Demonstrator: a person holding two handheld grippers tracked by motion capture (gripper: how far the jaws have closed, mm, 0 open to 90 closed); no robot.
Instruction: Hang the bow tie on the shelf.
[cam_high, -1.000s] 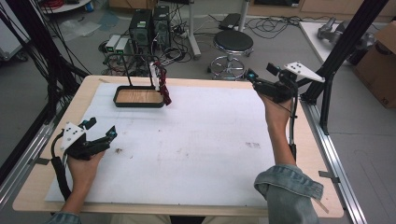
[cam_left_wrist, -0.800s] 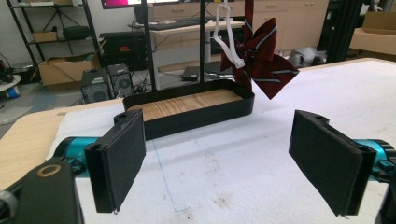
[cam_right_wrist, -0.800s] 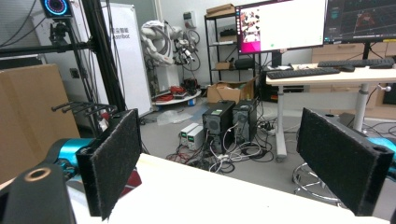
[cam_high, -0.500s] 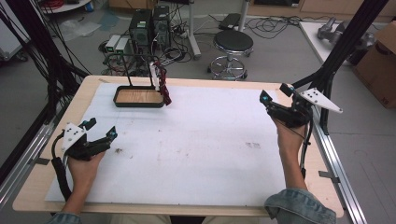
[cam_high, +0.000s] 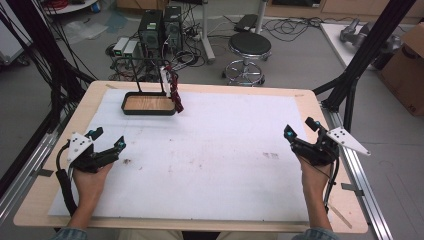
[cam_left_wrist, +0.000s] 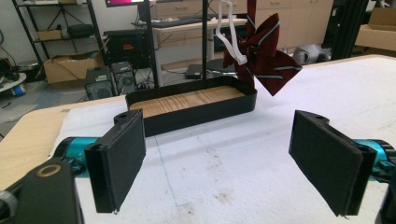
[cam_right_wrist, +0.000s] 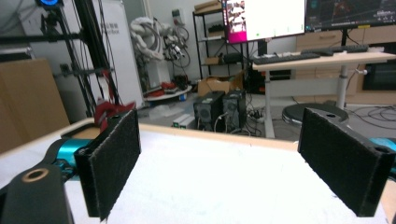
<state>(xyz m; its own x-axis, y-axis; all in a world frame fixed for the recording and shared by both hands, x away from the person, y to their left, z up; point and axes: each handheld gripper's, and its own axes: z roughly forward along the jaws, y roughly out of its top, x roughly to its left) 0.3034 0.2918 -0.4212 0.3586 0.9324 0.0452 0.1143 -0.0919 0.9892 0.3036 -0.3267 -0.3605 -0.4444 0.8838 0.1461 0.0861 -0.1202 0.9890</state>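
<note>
While the person's hands are resting at the two sides of the surface (cam_high: 60, 200), the items are listing as follows, left to right. Left claw (cam_high: 108, 139): sitting low at the near left edge on the white mat (cam_high: 215, 165), jaws standing wide apart and gripping nothing, pointing toward the far left corner. Black tray (cam_high: 148, 111): lying at the far left of the mat, well apart from the left claw, showing a wood-grain floor inside its low rim; in the left gripper view the tray (cam_left_wrist: 196, 112) is sitting straight ahead between the spread jaws. Bow tie (cam_high: 174, 90): dark red with pale stripes, hanging from the thin black stand (cam_high: 150, 67) that is rising over the tray, dangling past the tray's right end with its white strap (cam_left_wrist: 229, 32) looping above it. Right claw (cam_high: 301, 127): resting at the near right edge, well apart from tray and bow tie, jaws likewise standing wide apart and holding nothing.
</note>
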